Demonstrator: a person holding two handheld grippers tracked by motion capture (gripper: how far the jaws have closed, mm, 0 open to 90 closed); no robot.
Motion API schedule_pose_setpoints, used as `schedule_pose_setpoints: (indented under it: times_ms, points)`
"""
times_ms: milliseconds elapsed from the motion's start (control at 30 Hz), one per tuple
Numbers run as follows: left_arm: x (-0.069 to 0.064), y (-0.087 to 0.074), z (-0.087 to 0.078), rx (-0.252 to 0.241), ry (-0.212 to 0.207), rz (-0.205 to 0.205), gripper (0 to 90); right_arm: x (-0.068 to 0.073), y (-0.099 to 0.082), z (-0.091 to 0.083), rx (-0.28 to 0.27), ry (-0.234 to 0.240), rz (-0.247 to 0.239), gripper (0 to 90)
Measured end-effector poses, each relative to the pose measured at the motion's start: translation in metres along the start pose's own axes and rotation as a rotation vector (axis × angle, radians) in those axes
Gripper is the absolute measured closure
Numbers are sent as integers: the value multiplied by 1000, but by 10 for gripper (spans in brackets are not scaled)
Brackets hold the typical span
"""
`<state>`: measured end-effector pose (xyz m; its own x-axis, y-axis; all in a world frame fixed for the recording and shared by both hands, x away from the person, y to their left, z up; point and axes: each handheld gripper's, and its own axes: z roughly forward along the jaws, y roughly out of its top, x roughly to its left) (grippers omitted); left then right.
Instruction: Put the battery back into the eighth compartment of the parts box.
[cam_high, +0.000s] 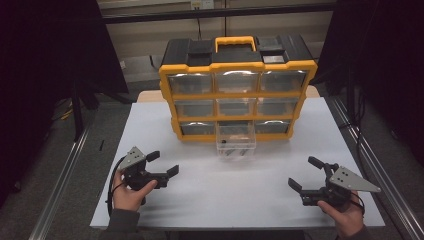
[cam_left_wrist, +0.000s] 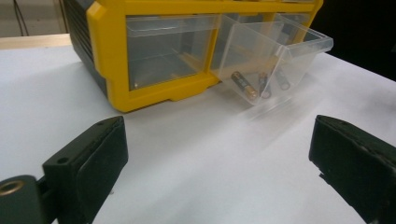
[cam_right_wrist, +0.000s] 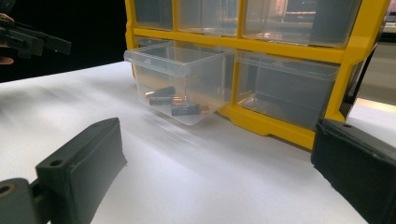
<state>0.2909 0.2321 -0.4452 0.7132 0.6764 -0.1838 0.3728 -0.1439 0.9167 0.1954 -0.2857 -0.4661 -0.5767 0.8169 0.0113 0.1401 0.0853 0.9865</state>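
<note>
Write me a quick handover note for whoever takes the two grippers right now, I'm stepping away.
Left gripper: open, nothing between the jaws, held just above the table at its front left.
Right gripper: open, nothing held, at the front right.
Yellow drawer cabinet stands at the back of the table. Its bottom middle drawer is pulled out; the other drawers are shut.
Inside the open drawer lie batteries and a couple of small metal ring pieces.
Done: drawer open.
Left, probably: take the contents out or push the drawer shut. Nothing lies on the table outside the drawer.
</note>
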Motion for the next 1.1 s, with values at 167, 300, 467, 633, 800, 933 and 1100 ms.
schedule_pose_setpoints:
  times_ms: [167, 300, 467, 633, 800, 933, 1100]
  points:
    - [1, -4, -6, -17, 47, -8, 36, 0, 0, 0, 0, -3, 1, 20]
    - [2, -8, -9, -21, 40, -15, 36, 0, 0, 0, 1, 4, -5, 20]
    - [7, -13, -15, -32, 57, -22, 34, 0, 0, 0, -1, -1, -1, 21]
    - [10, -19, -22, -51, 70, -18, 33, -1, -1, -1, 0, -1, 3, 20]
    - [12, -22, -22, -53, 65, -31, 34, -2, -1, -3, -1, -5, 14, 20]
    - [11, -24, -21, -52, 69, -30, 33, -1, -1, -2, -3, -2, 9, 20]
    - [11, -25, -20, -48, 37, -26, 34, -1, 0, -1, -3, -1, 11, 20]
